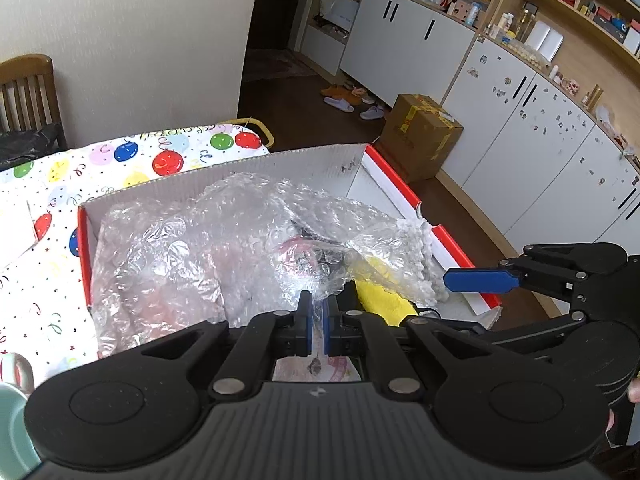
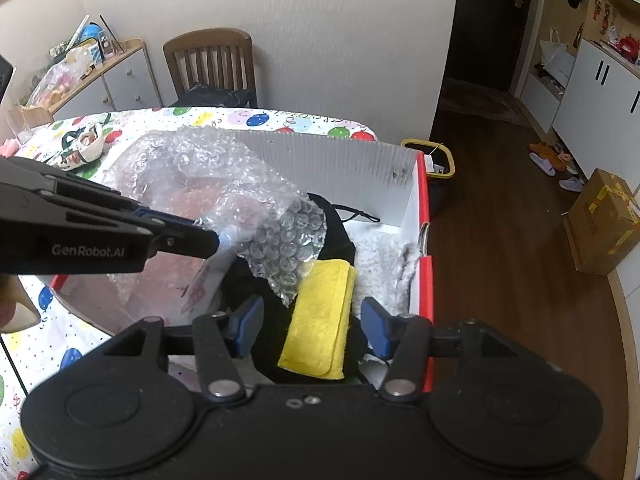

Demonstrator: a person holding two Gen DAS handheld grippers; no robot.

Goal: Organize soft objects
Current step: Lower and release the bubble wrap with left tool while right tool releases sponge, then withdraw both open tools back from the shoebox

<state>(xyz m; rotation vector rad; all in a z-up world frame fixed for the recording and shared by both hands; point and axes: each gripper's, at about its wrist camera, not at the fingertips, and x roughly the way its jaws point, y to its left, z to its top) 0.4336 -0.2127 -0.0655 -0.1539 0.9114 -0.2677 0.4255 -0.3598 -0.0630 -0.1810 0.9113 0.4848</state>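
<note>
Left hand-held gripper (image 1: 316, 322) pinches bubble wrap (image 1: 208, 236); right hand-held gripper (image 2: 313, 326) apart over box (image 2: 332, 168)

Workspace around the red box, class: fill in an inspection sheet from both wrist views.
Surface: table under a balloon-print cloth.
Job's things: red box holding bubble wrap, yellow cloth, white fluffy cloth, black fabric.
Clutter: a packet on the table.
Grippers: left claw shut on bubble wrap; right claw open over the yellow cloth.
Cables: nothing seen.
Surroundings: wooden chair, cardboard box on the floor, white cabinets.
</note>
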